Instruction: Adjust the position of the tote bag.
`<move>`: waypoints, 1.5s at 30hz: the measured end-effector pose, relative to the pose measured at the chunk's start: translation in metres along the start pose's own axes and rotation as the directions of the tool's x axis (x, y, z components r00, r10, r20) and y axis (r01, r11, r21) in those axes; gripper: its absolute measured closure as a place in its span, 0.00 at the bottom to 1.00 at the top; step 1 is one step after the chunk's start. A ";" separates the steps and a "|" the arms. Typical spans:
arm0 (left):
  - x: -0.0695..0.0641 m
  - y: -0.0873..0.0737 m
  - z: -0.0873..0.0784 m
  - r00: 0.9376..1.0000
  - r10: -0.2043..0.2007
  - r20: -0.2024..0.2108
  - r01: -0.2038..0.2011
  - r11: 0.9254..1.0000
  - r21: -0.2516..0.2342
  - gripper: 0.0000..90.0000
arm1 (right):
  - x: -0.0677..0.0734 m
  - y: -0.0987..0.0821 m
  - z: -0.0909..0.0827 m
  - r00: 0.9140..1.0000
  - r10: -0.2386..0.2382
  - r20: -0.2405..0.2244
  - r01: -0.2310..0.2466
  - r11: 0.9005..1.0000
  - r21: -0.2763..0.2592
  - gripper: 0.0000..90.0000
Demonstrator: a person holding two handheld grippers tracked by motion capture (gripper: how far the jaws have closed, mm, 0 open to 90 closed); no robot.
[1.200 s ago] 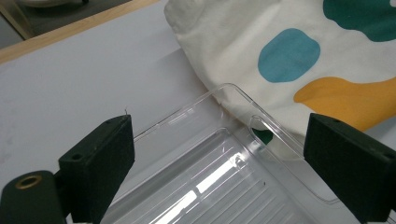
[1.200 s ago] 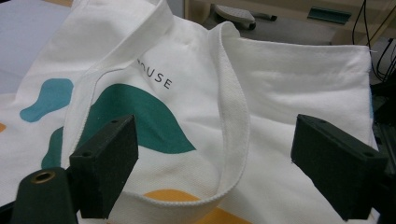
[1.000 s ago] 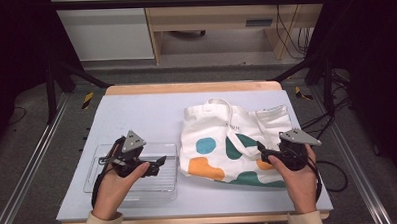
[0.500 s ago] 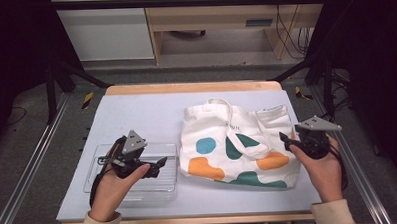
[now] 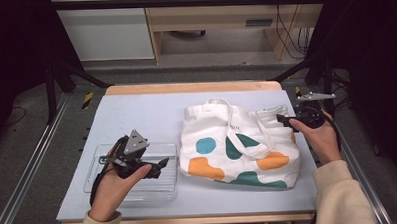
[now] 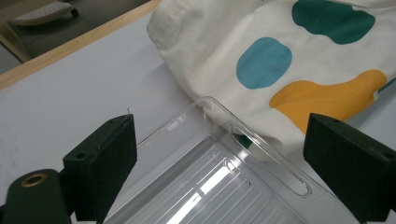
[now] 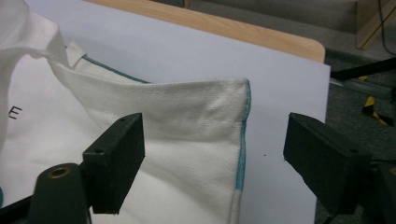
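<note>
The left gripper (image 5: 161, 165) hovers over the clear plastic tray (image 5: 95, 163) at the table's near left, jaws wide apart, nothing between them. Beside the tray lies the spotted cloth bag (image 5: 238, 150), flat on the grey table (image 5: 136, 114). The right gripper (image 5: 283, 119) sits at the bag's far right corner; its jaws have just been opening and stand wide, the corner hem (image 7: 205, 93) lying ahead of them unclamped.

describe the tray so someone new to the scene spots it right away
On the pale blue table top, look at the near left part, just left of the cream cloth tote bag with teal, blue and orange blobs. There lies a shallow, clear plastic rectangular tray with a ribbed floor, see-through, under the left gripper.
</note>
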State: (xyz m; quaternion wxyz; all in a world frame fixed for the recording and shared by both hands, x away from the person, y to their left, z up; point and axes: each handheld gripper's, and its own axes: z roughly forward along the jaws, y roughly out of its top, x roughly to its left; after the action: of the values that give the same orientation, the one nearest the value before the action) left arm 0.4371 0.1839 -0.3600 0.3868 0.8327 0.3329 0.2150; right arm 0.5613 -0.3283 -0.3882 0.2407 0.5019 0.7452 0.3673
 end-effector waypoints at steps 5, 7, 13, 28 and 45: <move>-0.005 0.003 0.001 1.000 0.019 0.008 -0.019 1.000 0.004 0.11 | -0.002 -0.002 0.016 0.999 -0.030 -0.019 0.031 0.998 0.048 0.18; -0.006 0.004 0.000 1.000 0.028 0.010 -0.028 1.000 0.006 0.11 | -0.003 -0.002 0.023 0.999 -0.021 -0.041 0.023 0.998 0.058 0.16; -0.009 0.005 0.001 0.999 0.035 0.012 -0.035 0.999 0.011 0.11 | -0.004 -0.002 0.027 0.996 0.022 -0.091 -0.015 0.997 0.071 0.33; -0.028 0.012 0.018 0.998 0.062 0.030 -0.062 0.998 0.024 0.11 | 0.039 -0.015 -0.017 0.999 -0.001 -0.043 -0.002 0.996 -0.089 0.89; -0.027 0.074 0.069 0.995 0.103 0.021 -0.103 0.994 0.031 0.15 | 0.077 -0.029 -0.101 0.989 -0.104 -0.108 0.067 0.950 -0.306 0.91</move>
State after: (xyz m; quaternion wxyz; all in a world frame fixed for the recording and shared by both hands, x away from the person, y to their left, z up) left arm 0.4898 0.0944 -0.3462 0.3650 0.8568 0.2892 0.2214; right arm 0.4423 -0.2944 -0.3482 0.2836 0.4029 0.7150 0.4960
